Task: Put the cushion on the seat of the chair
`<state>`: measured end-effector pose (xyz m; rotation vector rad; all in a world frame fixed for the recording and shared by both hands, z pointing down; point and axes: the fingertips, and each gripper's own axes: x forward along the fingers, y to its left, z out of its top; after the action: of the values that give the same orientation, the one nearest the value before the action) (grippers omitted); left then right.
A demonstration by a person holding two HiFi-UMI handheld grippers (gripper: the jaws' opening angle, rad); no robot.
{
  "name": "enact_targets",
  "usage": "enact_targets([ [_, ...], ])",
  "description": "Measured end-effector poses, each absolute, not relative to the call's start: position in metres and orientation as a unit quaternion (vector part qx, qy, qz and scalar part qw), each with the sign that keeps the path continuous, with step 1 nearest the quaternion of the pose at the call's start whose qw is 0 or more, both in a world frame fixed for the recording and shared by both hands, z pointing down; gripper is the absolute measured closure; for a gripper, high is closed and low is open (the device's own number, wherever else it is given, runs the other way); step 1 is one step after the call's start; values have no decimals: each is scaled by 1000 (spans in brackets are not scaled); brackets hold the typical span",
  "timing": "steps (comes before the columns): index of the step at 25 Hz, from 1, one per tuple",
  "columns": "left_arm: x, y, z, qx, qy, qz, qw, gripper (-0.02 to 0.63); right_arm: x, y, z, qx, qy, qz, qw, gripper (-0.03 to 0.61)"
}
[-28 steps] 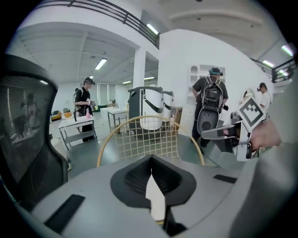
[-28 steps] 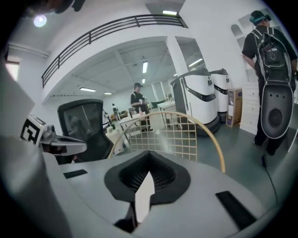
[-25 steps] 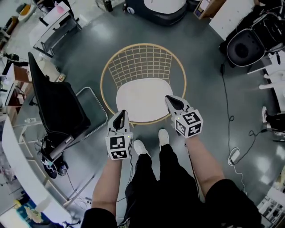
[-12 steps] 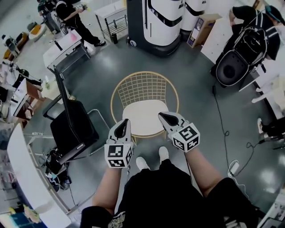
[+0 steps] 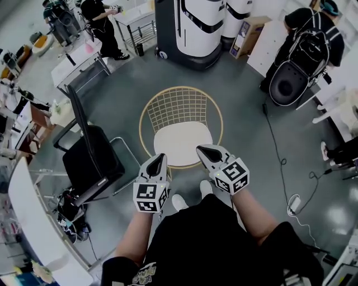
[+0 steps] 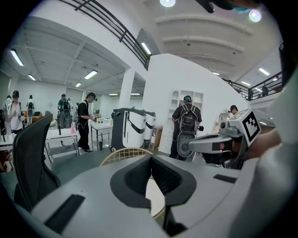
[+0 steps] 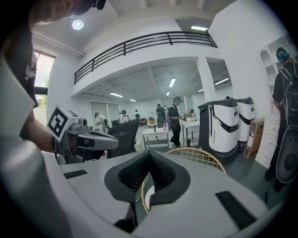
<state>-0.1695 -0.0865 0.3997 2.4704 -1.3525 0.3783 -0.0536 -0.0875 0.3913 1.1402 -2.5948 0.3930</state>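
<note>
I count one gold wire chair (image 5: 180, 106), one white cushion (image 5: 182, 146), one black office chair (image 5: 89, 159), two tall white machines (image 5: 196, 25), and two grippers of mine: left gripper (image 5: 159, 159), right gripper (image 5: 201, 149).

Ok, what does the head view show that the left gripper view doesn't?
Head view only: the whole white cushion lying on the wire chair, and the person's shoes. Left gripper view only: its own fingers shut on nothing, and the ceiling lights. Both: the wire chair, part of the cushion, and the right gripper.
</note>
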Motion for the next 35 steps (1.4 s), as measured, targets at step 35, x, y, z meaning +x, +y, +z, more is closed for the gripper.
enact_targets([
  [35,-170,-48,435,875,-427,149,171,597,-77,-45,423,406,-886,164,153,566],
])
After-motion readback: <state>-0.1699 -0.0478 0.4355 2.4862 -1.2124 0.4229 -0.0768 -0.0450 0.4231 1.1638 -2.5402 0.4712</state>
